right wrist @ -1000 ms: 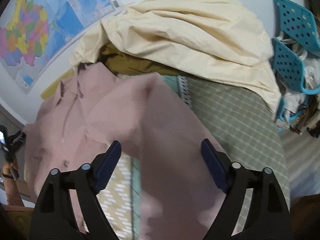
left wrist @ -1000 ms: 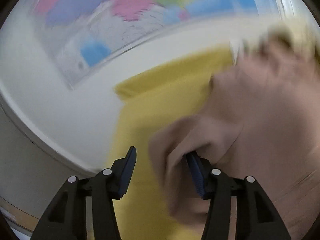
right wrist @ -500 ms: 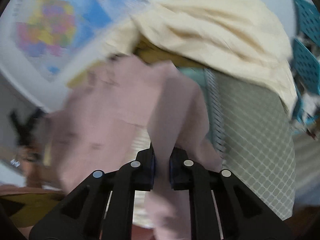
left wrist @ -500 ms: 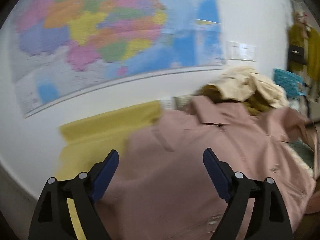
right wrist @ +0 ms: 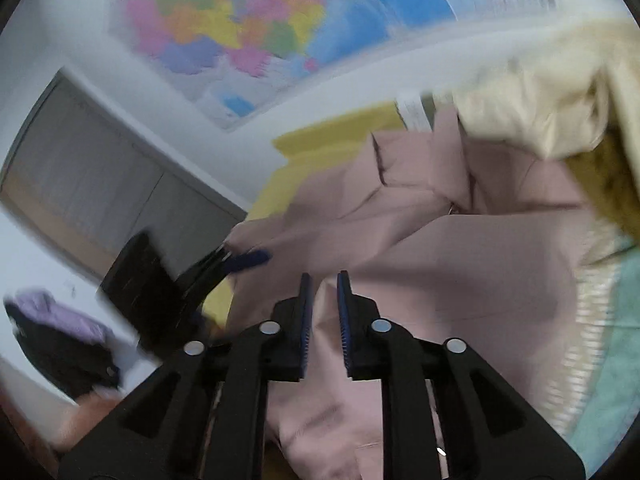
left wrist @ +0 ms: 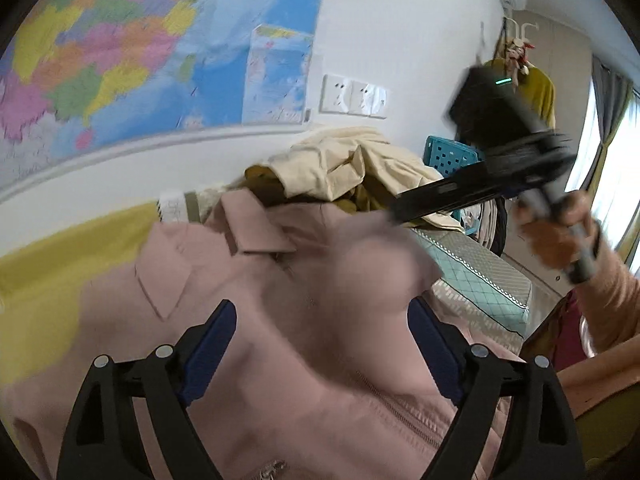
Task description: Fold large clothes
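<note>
From the left wrist, the left claw point(left wrist: 322, 332) stands released, its blue pads wide apart above a dusty-pink jacket point(left wrist: 280, 320); the jacket lies spread across the bed, collar point(left wrist: 256, 224) up toward the wall, a zipper point(left wrist: 400, 404) running down near the right finger. A yellow sheet point(left wrist: 52, 272) shows at the jacket's left; a teal quilted cover point(left wrist: 480, 280) shows at its right. Behind the collar sits a heap of cream garment point(left wrist: 352, 164) over something olive. On the wall hangs a coloured map point(left wrist: 132, 52), its lettering too blurred to read; a double white socket point(left wrist: 354, 96) is beside it. At the right, the person's right hand point(left wrist: 560, 224) grips the other tool, whose black body crosses the view toward a lifted, blurred fold of pink cloth. A teal perforated chair point(left wrist: 452, 154) stands beyond the heap.

From the right wrist, the right claw point(right wrist: 323, 300) is clenched on a fold of the pink jacket point(right wrist: 440, 248), the cloth passing between its nearly closed blue pads and running on under the tool; the rest of the jacket lies ahead on the bed, against the cream garment point(right wrist: 540, 108) at upper right. The left claw point(right wrist: 248, 258) shows at the left, blurred, its blue tip at the jacket's edge. The yellow sheet point(right wrist: 320, 140), the map point(right wrist: 260, 20) and a grey cabinet door point(right wrist: 92, 172) fill the background; no writing is legible anywhere.
</note>
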`<state>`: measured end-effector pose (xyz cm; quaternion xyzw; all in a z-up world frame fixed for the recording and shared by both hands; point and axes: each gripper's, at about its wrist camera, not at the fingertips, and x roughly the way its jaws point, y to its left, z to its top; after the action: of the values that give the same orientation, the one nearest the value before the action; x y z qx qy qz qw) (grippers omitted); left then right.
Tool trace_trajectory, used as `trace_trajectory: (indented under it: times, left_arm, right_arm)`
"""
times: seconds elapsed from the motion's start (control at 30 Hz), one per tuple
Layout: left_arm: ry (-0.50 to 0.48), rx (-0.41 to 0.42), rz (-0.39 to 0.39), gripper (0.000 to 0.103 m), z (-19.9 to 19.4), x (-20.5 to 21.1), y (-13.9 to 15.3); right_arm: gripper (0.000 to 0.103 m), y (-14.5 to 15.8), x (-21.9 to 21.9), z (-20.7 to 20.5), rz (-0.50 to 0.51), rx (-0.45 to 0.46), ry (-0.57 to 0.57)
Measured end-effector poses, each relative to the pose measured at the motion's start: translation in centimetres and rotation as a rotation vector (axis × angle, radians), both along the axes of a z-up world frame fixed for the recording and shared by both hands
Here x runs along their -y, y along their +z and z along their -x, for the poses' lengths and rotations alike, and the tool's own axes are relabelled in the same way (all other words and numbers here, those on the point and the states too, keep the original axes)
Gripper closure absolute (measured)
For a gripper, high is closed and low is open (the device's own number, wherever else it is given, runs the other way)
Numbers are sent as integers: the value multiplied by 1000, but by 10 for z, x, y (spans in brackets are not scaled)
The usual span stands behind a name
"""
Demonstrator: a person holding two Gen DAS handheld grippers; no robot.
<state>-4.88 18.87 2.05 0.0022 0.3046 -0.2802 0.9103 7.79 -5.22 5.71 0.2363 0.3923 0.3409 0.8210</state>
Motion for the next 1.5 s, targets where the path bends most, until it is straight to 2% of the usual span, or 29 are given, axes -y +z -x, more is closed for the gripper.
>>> trace_trajectory:
  times: [0.07,0.17,0.23,0.3,0.4,0.43,0.5,0.53,0.57,0.63,0.7,0.73,0.77,0.8,0.83,0.93,0.97,1.07,1.17,1.2,1.23,1.27,1.3,1.33,1.37,1.4,1.43,1.47,1.5]
  left_arm:
    - [10,-47,18,19,0,-7,-9]
    - [-2,-140,17,19,-1,-6,-31]
    - [-43,-213,5,19,-5,6,-47]
    - [-72,-275,-15,18,-15,22,-62]
    - [-115,-378,-7,20,-34,44,-84]
    - [-122,-396,0,23,-38,48,-88]
    - [-127,-430,-2,63,-49,58,-96]
    - [-122,-435,5,75,-51,57,-97]
    - [-125,-449,32,98,-55,52,-94]
    - [-113,-429,73,100,-57,37,-80]
    - [-56,-357,41,100,-53,12,-58]
    - [-25,-328,21,100,-51,-2,-47]
    - [2,-312,9,100,-51,-13,-39]
    - [40,-305,-4,98,-55,-27,-32]
    - [79,-308,-21,97,-60,-39,-28]
    - [249,-293,-135,89,-71,-75,-21]
    - [264,-309,-126,77,-71,-86,-22]
    - [215,-317,-110,48,-63,-86,-26]
    - [90,-315,-131,37,-42,-61,-40]
    - [48,-328,-139,22,-35,-51,-47]
    - [12,-345,-138,15,-29,-39,-55]
    - [-16,-358,-137,13,-27,-29,-61]
    - [-48,-377,-150,13,-25,-18,-70]
    - [-59,-393,-187,13,-24,-9,-80]
    - [-57,-395,-220,14,-22,-4,-87]
    - [-54,-375,-236,15,-21,1,-90]
    - [-57,-356,-247,18,-18,1,-91]
    - [-66,-332,-263,51,-16,1,-88]
    - [-67,-336,-253,93,-18,-3,-85]
  right_arm:
    - [65,-14,-4,-20,21,-59,-8]
    - [62,-20,6,-21,54,-28,-47]
    - [57,-18,29,-14,61,26,-108]
    - [41,-18,61,-1,95,85,-233]
    - [33,-36,93,2,169,84,-361]
    - [33,-50,102,-1,187,43,-378]
    - [33,-78,113,-5,133,-30,-360]
    - [33,-91,116,-8,98,-60,-335]
    - [33,-101,117,-11,74,-75,-327]
    - [33,-110,114,-18,49,-80,-302]
    - [36,-117,110,-25,22,-78,-261]
    - [42,-118,103,-27,12,-77,-244]
    - [61,-119,102,-27,9,-75,-224]
    - [88,-120,99,-29,35,-74,-214]
    - [96,-117,100,-26,35,-68,-210]
    - [98,-108,118,-16,28,-12,-267]
    - [99,-105,128,-10,20,1,-297]
    - [100,-106,142,-5,60,-18,-369]
    - [99,-111,138,-4,92,-45,-363]
    - [96,-111,136,-3,103,-45,-363]
    - [94,-110,136,-1,107,-40,-366]
    - [78,-109,135,0,106,-34,-370]
    - [42,-108,134,1,90,-31,-363]
    - [26,-106,131,0,79,-27,-363]
    - [22,-104,128,-1,84,-13,-373]
    - [25,-103,123,-5,109,-5,-374]
    - [25,-104,122,-7,119,-11,-367]
    - [27,-106,118,-13,113,-22,-357]
    - [42,-109,117,-18,103,-34,-347]
